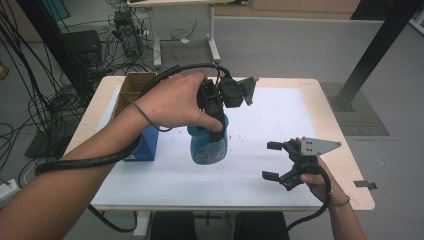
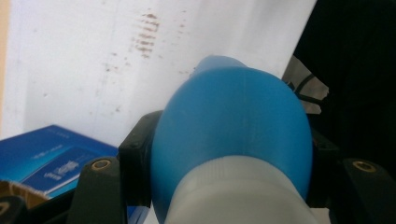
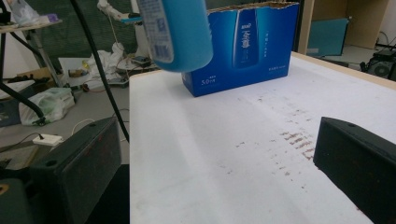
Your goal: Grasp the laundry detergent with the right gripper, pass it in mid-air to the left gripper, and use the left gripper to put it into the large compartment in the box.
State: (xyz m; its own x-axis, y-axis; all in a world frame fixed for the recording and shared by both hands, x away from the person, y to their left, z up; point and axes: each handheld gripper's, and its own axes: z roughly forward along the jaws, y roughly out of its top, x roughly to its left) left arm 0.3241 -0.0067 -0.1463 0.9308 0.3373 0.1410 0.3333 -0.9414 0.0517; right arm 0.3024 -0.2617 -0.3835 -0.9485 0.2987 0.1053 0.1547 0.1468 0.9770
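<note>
High view: left gripper (image 1: 216,131) squeezes the blue bottle (image 1: 208,146), lifted off the white table (image 1: 260,175), near the blue box (image 1: 145,145) | right gripper (image 1: 274,161) jaws wide apart, holding nothing

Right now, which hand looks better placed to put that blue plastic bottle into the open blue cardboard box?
Left: its hand-held gripper grips the blue plastic bottle beside the blue cardboard box; the right hand-held gripper is open, farther away.

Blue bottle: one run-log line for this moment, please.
left gripper: shut on bottle, off table | right gripper: open, empty | box: on table
</note>
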